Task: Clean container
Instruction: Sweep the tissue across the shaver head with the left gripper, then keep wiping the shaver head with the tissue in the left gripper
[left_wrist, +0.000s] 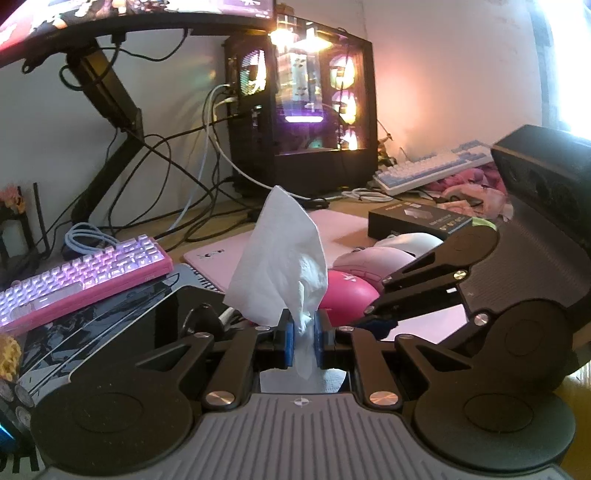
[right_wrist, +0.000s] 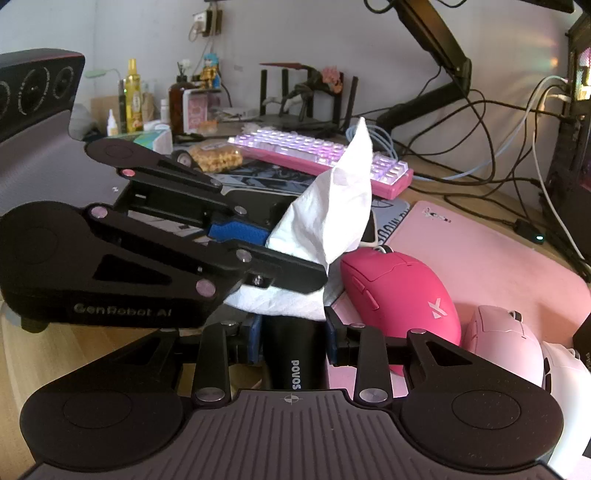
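Wiping is about to begin: the left gripper (left_wrist: 303, 334) pinches a crumpled white tissue (left_wrist: 280, 254), while the right gripper (right_wrist: 293, 341) clamps the black POVOS-marked container (right_wrist: 291, 354) (its mouth hidden); next, tissue meets container.

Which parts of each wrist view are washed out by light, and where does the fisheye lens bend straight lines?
Left wrist view: the window edge at upper right is blown out, the PC case lamps glare, and the desk edge above curves. Right wrist view: light is even, pink keyboard keys glow, and the image bows toward the corners.
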